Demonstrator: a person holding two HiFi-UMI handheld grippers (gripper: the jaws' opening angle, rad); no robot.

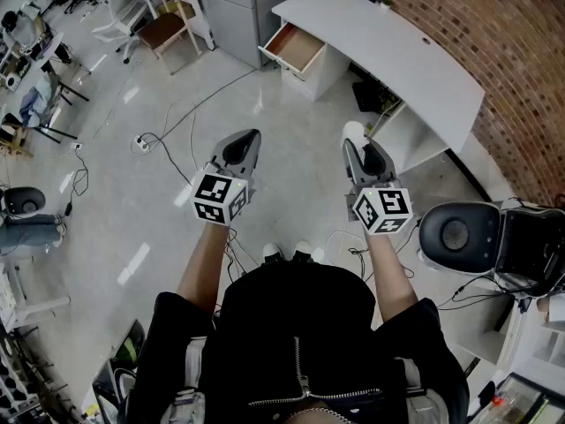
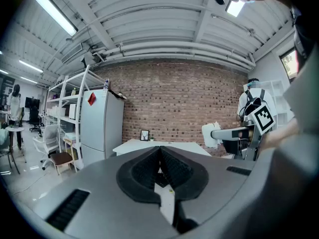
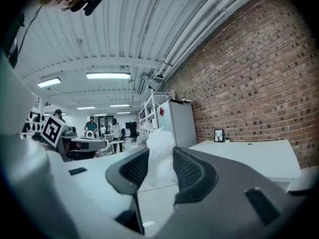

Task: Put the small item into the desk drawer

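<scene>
1. Transport is the step in hand, as I judge it. My right gripper (image 1: 360,148) has its jaws pressed on the small item (image 3: 160,156), and I stand well apart from the desk (image 1: 388,42).
2. My left gripper (image 1: 245,144) is empty, its jaws closed together with nothing between them. It hangs left of centre in the head view.
3. The drawer (image 1: 296,49) stands pulled out at the upper middle of the head view, at the desk's left end, and its inside looks bare from here.
4. Next move, I think, is to walk up to the desk, bring the right gripper over the open drawer and lower it inside. Only then should the jaws part.
5. The small item is white, soft-looking and lumpy. It is taller than the pads, so its top sticks out beyond the jaw tips at the centre of the right gripper view. What it is exactly I cannot tell.
</scene>
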